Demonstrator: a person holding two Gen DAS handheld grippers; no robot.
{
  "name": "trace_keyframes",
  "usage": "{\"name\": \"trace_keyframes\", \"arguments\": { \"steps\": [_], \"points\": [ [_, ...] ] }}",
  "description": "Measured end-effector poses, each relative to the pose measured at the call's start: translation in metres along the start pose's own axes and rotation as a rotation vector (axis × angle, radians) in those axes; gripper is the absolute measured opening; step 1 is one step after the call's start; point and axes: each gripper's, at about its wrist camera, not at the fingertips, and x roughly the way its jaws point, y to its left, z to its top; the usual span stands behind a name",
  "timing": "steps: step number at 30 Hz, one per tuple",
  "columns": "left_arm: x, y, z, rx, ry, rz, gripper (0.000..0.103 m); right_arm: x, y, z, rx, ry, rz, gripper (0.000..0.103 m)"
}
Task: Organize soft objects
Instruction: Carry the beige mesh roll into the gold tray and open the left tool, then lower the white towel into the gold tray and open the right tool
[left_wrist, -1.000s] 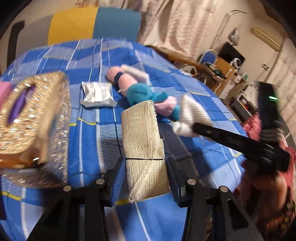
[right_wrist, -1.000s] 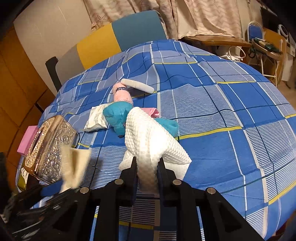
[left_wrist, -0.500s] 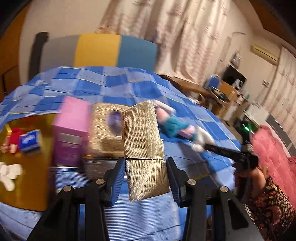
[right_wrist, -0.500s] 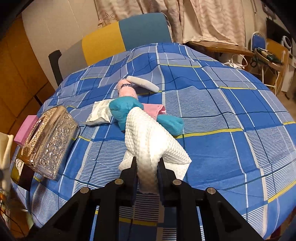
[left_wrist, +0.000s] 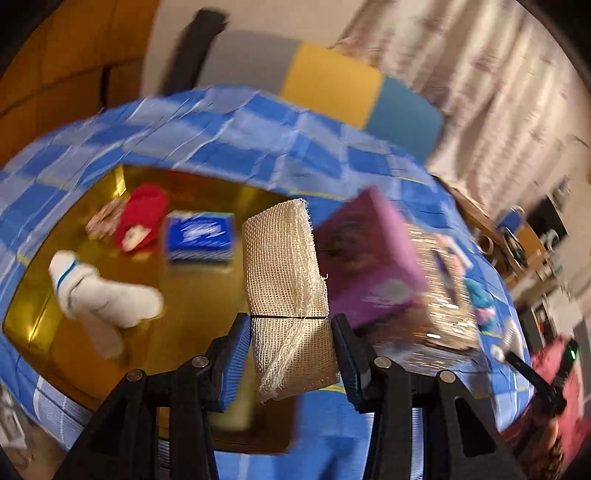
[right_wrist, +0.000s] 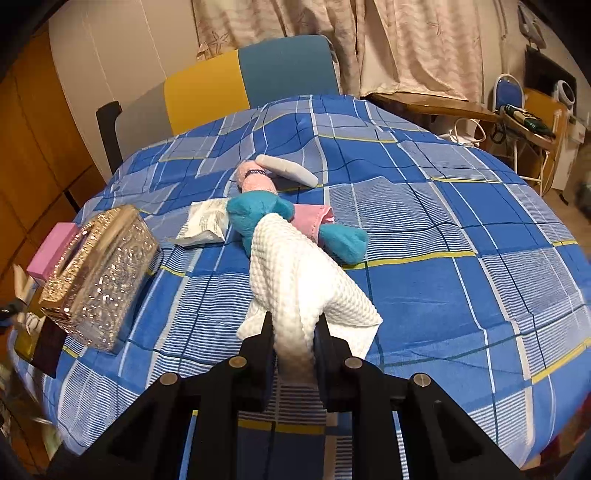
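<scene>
Left gripper: jaws partway apart, clamped on one beige mesh roll. Beyond it, gold tray: two white socks, one red sock, one blue packet. Right gripper: shut tight, pinching one white waffle cloth; ahead, one teal-pink plush.

The beige open-weave gauze roll looks coarse and matt (edges frayed), the gold tray smooth, glossy metal.
</scene>
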Motion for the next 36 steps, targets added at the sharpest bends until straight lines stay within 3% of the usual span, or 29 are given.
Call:
{"name": "trace_keyframes", "arguments": {
  "steps": [9,15,19,22,25,31,36],
  "points": [
    [0.034,0.071,0.01,-0.15,0.083,0.097,0.045,-0.02,0.008,-0.01,0.046,-0.031,-0.005,0.019],
    [0.046,0.095,0.015,-0.209,0.11,0.1,0.045,-0.026,0.018,-0.015,0.04,-0.027,-0.011,0.019],
    [0.049,0.107,0.022,-0.219,0.098,0.154,0.046,-0.032,0.025,-0.018,0.036,-0.026,-0.006,0.019],
    [0.048,0.116,0.025,-0.232,0.105,0.177,0.051,-0.038,0.032,-0.018,0.032,-0.034,-0.002,0.019],
    [0.039,0.118,0.02,-0.262,0.096,0.126,0.06,-0.046,0.041,-0.017,0.023,-0.044,0.01,0.019],
    [0.017,0.104,-0.006,-0.227,0.049,0.073,0.061,-0.055,0.064,-0.014,-0.002,-0.063,0.032,0.019],
    [0.001,0.08,-0.017,-0.092,0.007,0.098,0.061,-0.06,0.087,-0.009,-0.021,-0.081,0.056,0.019]
  ]
}}
